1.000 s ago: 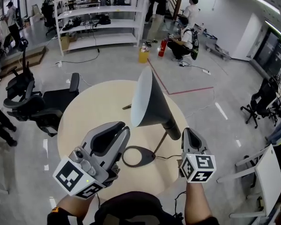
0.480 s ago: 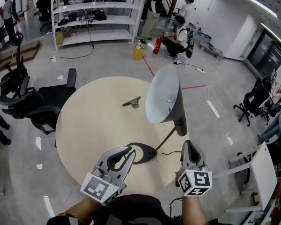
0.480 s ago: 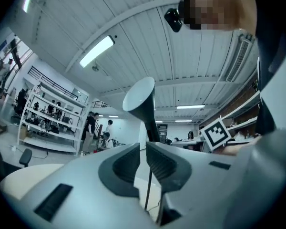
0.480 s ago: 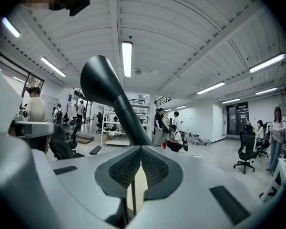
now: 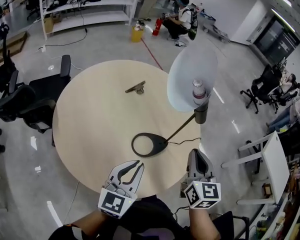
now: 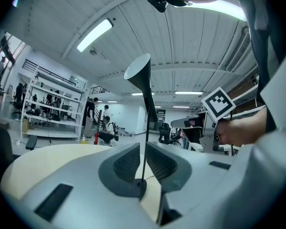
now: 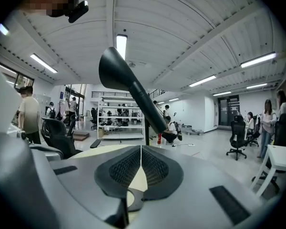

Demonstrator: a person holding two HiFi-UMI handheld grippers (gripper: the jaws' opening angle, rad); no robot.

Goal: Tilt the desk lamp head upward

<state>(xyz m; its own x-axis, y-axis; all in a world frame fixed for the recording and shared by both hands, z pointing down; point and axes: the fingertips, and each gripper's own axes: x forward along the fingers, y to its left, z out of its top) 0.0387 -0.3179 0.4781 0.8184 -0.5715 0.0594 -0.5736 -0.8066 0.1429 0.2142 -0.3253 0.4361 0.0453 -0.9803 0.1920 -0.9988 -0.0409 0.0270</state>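
A black desk lamp stands on the round wooden table [image 5: 90, 124]. Its ring base [image 5: 161, 144] lies near the front edge, and a thin stem [image 5: 182, 129] slants up and right to the cone head [image 5: 182, 79]. The head's white inside and bulb face up toward me. My left gripper [image 5: 130, 166] hovers at the near table edge, left of the base, open with nothing between its fingers. In the left gripper view the stem [image 6: 146, 128] shows beyond the jaws [image 6: 142, 149], under the head [image 6: 139, 73]. My right gripper [image 5: 195, 155] is shut and empty, below the lamp neck. The right gripper view shows the head [image 7: 117, 70] above its jaws [image 7: 141, 152].
A small metal clip-like object [image 5: 136, 88] lies on the far side of the table. Black office chairs [image 5: 35, 101] stand at the left and white shelving [image 5: 85, 4] at the back. A person crouches by a fire extinguisher [image 5: 182, 19]. At the right stands a white table [image 5: 270, 166].
The lamp head has swung from facing left and down to facing up. My left gripper dropped from high near the camera to the near table edge. The right gripper stays below the lamp neck.
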